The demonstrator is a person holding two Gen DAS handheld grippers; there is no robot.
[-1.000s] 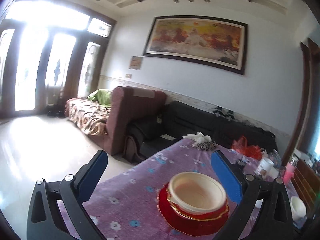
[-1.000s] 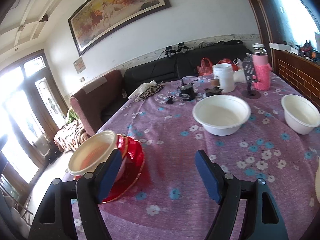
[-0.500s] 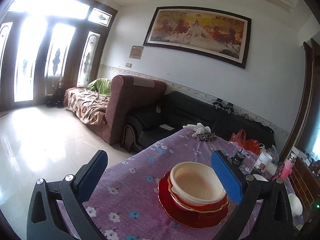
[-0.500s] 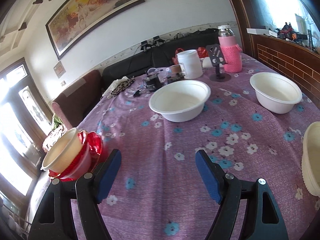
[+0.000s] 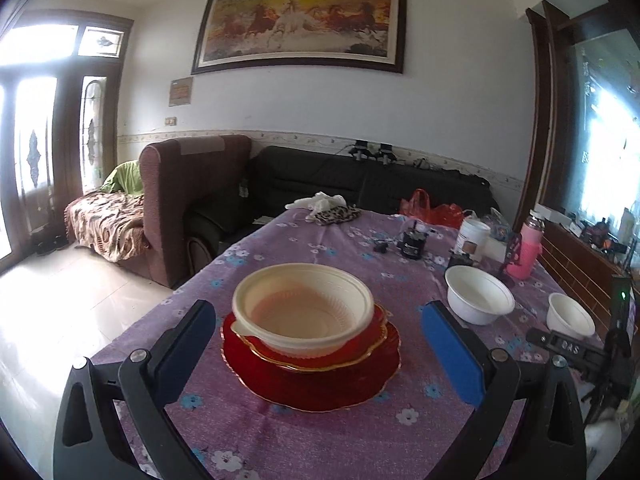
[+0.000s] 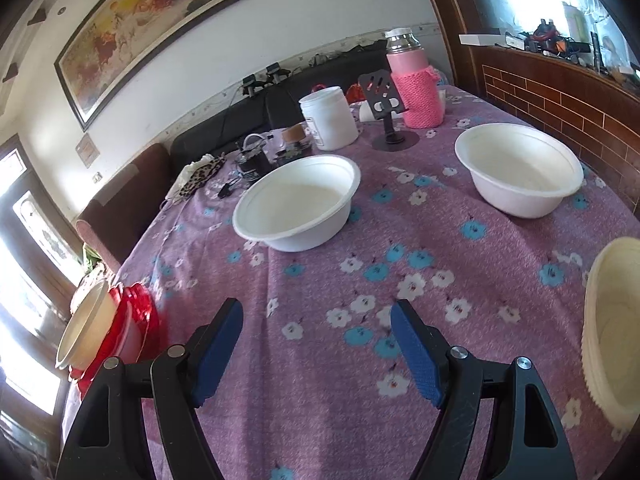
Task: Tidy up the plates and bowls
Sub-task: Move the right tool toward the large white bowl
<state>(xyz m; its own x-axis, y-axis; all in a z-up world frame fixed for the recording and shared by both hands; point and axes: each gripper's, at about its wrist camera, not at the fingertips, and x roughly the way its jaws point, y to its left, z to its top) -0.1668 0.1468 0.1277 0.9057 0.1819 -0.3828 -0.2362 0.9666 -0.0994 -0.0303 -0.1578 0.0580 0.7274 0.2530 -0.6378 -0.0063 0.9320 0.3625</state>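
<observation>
- Left gripper (image 5: 318, 340): jaws wide, empty, over purple tablecloth (image 5: 280, 436).
- Right gripper (image 6: 316, 344): jaws wide, empty.
- Cream bowl (image 5: 303, 310) stacked on red plates (image 5: 320, 384), between the left fingers.
- Two white bowls (image 6: 298, 208) (image 6: 520, 168) farther back, apart.
- Pink flask (image 6: 414, 80) at far edge.

The right gripper (image 6: 316, 344) has swung away from the red plates (image 6: 138, 316) at the table's left edge toward the white bowls (image 6: 298, 208), bringing a ribbed cream bowl (image 6: 614, 332) into view.
</observation>
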